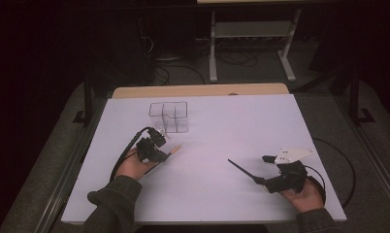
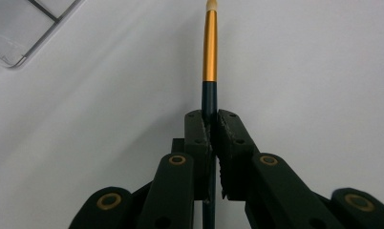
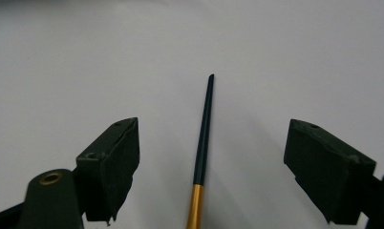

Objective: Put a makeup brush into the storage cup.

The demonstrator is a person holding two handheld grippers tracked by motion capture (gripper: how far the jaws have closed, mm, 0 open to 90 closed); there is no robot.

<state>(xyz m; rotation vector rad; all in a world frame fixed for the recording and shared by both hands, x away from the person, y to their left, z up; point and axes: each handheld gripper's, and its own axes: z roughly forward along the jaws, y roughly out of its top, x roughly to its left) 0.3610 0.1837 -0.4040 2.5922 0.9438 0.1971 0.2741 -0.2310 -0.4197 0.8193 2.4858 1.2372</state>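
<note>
High view: left gripper (image 1: 160, 154) held low by left hand (image 1: 135, 165), near clear box (image 1: 170, 116); right gripper (image 1: 261, 180) rested on surface (image 1: 222, 121).

Left gripper view: brush (image 2: 209, 52) pinched at dark handle, gold band ahead. Pick-up judged done; lift toward box likely required.

Right gripper view: jaws spread around second brush (image 3: 203, 138), untouched.

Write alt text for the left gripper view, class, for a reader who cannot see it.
The left gripper is shut on a thin brush with a dark handle, a gold band and a pale tip, which points straight up the picture over a white table. A clear plastic organizer sits at the top left corner, apart from the brush.
</note>
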